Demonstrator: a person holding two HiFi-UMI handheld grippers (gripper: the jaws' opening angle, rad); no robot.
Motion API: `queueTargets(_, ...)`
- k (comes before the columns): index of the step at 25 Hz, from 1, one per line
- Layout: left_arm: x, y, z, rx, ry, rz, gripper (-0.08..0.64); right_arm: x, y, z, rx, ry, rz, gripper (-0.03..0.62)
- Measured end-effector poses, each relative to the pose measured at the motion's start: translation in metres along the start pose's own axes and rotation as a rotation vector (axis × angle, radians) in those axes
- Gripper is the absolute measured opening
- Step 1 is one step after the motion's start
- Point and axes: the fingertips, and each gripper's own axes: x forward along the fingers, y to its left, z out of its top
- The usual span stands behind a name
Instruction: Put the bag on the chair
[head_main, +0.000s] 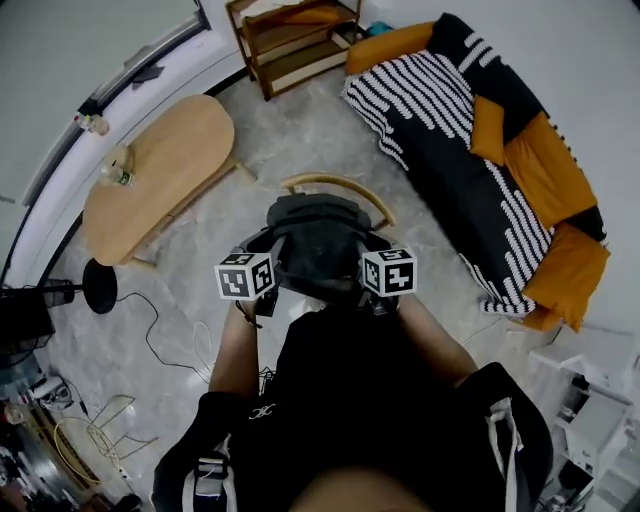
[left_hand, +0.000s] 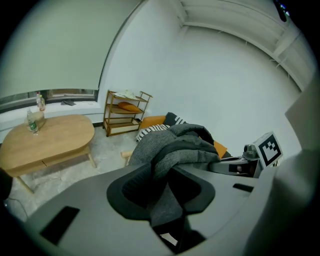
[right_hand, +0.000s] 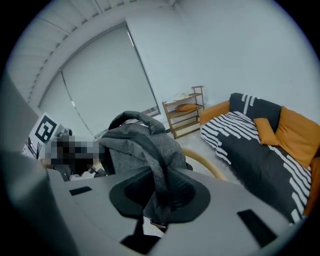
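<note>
Above the wooden chair (head_main: 337, 182), left gripper (left_hand: 167, 192) and right gripper (right_hand: 156, 197) each pinch the grey backpack (head_main: 318, 236); lower it level, centred.

Grey marbled floor (head_main: 300, 130), even pale light. Oval wooden table (head_main: 170, 155) under the long window (left_hand: 50, 50), with a bottle (head_main: 118, 175) standing on it. Open wooden shelf unit (head_main: 295, 40) against the white wall (left_hand: 225, 90). Sofa (head_main: 450, 170) beside the shelves: black-and-white striped cover, orange cushions (head_main: 545, 165). Black cables (head_main: 160, 345) lie loose on the floor near a round black stand base (head_main: 98, 285).
</note>
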Motion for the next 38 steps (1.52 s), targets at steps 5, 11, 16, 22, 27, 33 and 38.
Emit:
queueTargets(5,0.039,-0.003,-0.032,0.006,0.102,-0.029,0.118,0.012,-0.031,-0.036,0.036,0.061,-0.046,0.077)
queueTargets(11,0.072,0.005,-0.03,0.081,0.078,-0.04,0.109,0.035,-0.052,-0.035,-0.01,0.024,-0.064,0.072)
queueTargets(16,0.095,0.011,-0.019,0.181,0.054,-0.029,0.107,0.051,-0.066,-0.023,-0.118,-0.013,-0.1,0.078)
queueTargets(22,0.124,0.023,-0.004,0.307,0.048,0.077,0.104,0.072,-0.076,-0.005,-0.278,-0.036,-0.167,0.081)
queueTargets(27,0.152,0.024,0.009,0.355,0.059,0.133,0.104,0.091,-0.097,0.007,-0.317,0.001,-0.168,0.083)
queueTargets(33,0.179,0.023,0.014,0.345,0.082,0.164,0.106,0.102,-0.118,0.009,-0.336,0.049,-0.156,0.086)
queueTargets(38,0.183,0.023,0.019,0.24,0.086,0.169,0.109,0.104,-0.126,0.014,-0.287,0.088,-0.109,0.095)
